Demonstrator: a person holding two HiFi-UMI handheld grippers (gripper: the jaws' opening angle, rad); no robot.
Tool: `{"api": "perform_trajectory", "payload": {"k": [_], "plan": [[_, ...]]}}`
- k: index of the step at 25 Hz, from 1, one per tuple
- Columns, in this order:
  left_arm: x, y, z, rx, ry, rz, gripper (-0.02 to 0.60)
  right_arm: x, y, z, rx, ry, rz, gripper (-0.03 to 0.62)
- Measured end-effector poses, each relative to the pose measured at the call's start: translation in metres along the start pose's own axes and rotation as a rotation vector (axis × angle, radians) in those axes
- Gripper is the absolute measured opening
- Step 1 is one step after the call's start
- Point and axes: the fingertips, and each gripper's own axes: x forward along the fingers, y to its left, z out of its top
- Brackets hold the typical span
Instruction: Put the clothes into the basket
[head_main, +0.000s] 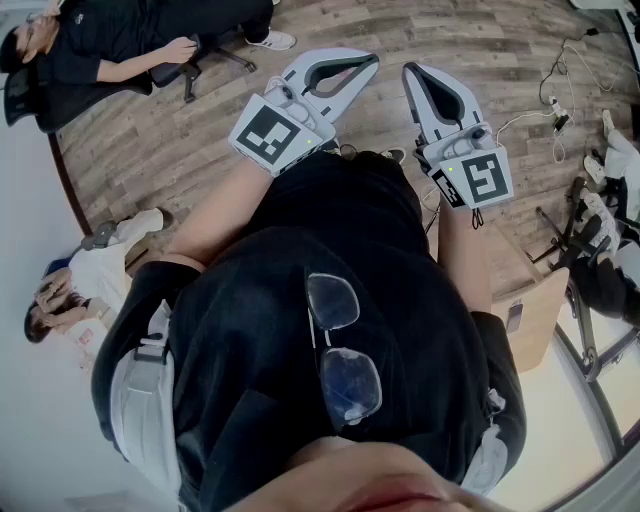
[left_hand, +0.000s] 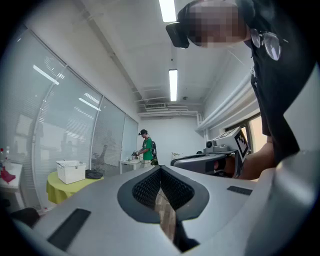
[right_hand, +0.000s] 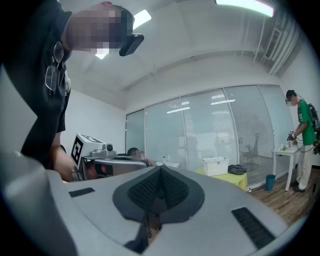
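The left gripper (left_hand: 160, 169) and the right gripper (right_hand: 160, 170) were both held level in front of the person's chest, angled towards each other, each with its jaws pressed together on nothing. That looked like a resting carry rather than a reach, since nothing of the task lay within range. The white basket (right_hand: 216, 166) stood well away, ahead and to the right of the right gripper and ahead and to the left of the left one, on a yellow-green tabletop (right_hand: 239, 178). A dark garment (right_hand: 236, 169) lay just beside the basket on that tabletop, not in it. I judged the task not yet begun: the person would have to walk over before either gripper could spread for a pick.
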Motion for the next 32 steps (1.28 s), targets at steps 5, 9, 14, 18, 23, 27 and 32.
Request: {"api": "perform_trajectory", "payload": {"k": [5,9,14,18,23,27,32], "plan": [[-0.006,0.007,-0.002,0.054,0.054,-0.007,0.008,0.008,0.004,0.002,-0.003,0.004,0.007,0.023],[-0.004,0.012,-0.004,0.047,0.050,0.001,0.008,0.011,0.003,-0.004,0.005,0.033,0.018,0.025],[0.014,0.021,-0.003,0.029,0.037,0.022,0.008,0.006,-0.021,-0.005,0.014,0.035,0.000,0.025],[0.034,0.032,-0.004,0.025,0.036,0.033,0.008,0.008,-0.045,-0.003,0.040,0.008,0.020,0.025],[0.070,0.054,-0.004,0.030,0.053,0.046,0.008,0.023,-0.084,-0.001,0.038,0.003,0.067,0.025],[0.103,0.072,-0.007,0.019,0.062,0.052,0.008,0.034,-0.121,-0.003,0.037,0.011,0.100,0.023],[0.142,0.086,-0.007,0.018,0.072,0.061,0.008,0.041,-0.164,-0.003,0.050,0.014,0.125,0.023]]}}
